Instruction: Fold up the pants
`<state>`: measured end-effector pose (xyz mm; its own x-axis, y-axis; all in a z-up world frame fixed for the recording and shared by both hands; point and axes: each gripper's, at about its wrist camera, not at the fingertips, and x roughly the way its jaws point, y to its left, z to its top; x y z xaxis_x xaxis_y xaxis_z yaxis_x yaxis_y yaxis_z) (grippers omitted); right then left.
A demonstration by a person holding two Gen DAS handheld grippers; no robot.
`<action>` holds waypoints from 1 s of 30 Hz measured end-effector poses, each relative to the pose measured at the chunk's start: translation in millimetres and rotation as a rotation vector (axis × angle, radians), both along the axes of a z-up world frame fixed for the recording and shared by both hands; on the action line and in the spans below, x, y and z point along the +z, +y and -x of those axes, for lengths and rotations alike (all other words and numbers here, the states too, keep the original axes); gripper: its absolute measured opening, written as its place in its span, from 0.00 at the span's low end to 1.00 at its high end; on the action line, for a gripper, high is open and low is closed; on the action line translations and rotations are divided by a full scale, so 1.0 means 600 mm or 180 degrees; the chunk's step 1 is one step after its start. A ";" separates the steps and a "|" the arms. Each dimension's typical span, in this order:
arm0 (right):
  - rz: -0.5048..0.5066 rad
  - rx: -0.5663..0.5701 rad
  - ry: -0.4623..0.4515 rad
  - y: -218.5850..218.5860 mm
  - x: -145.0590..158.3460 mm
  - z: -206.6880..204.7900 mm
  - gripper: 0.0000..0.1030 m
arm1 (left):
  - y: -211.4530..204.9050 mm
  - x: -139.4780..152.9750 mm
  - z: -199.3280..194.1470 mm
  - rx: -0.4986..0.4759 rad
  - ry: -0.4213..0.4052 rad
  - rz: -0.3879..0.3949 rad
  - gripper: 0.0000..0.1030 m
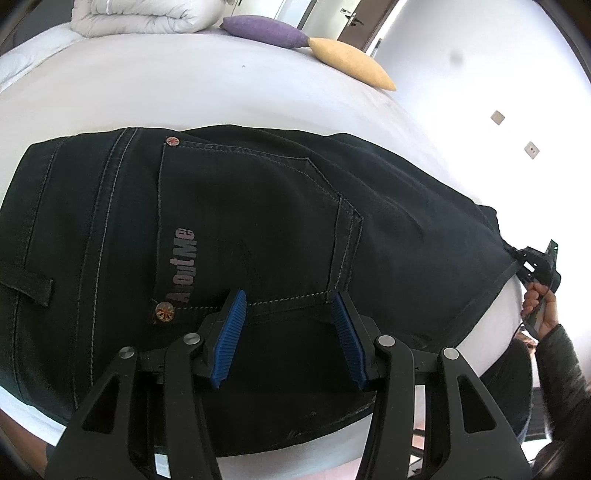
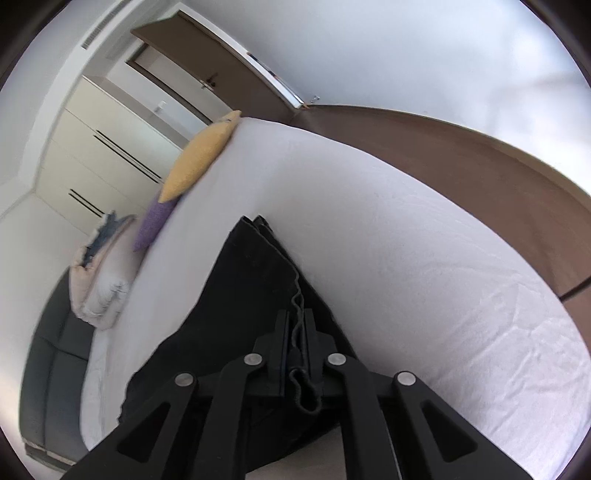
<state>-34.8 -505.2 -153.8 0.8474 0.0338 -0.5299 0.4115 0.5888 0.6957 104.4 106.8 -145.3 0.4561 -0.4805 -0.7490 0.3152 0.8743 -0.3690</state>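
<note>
Inspection of the fold in hand. The dark pants (image 1: 258, 229) lie flat across the near edge of the bed (image 1: 221, 96), back pocket upward, waistband toward the left, legs running off to the right end.

The left gripper (image 1: 291, 314) hovers over the seat area beside the pocket seam, its blue pads (image 1: 232, 328) spread apart with nothing between them; contact with the cloth cannot be confirmed. The right gripper (image 2: 295, 332) is clenched on the bunched leg hem, with cloth edges visible between its fingers in the right wrist view; in the left wrist view it pulls that end up off the bed near the right-hand edge.

Judgement: the step appears to be carrying the leg end over toward the waist.
- The left gripper should press or pinch the seat to anchor the garment.
- The right should travel low and straight, keeping both leg layers aligned.
- Risk: the hem slipping from the clench.

A yellow pillow (image 1: 351, 62), purple pillow (image 1: 266, 31) and rolled duvet (image 1: 147, 16) sit at the far edge, well apart.
</note>
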 end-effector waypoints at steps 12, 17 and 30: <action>0.0225 -0.0076 -0.0124 0.056 0.133 0.042 0.33 | 0.005 0.005 0.004 0.0119 -0.0009 0.0036 0.47; 0.0245 0.1505 0.0016 0.287 0.167 -0.108 0.13 | -0.013 0.034 0.014 0.0066 -0.0100 0.0026 0.47; -0.0017 0.1392 0.0889 0.288 0.038 -0.279 0.00 | 0.008 0.007 -0.007 0.0026 -0.0010 0.0067 0.47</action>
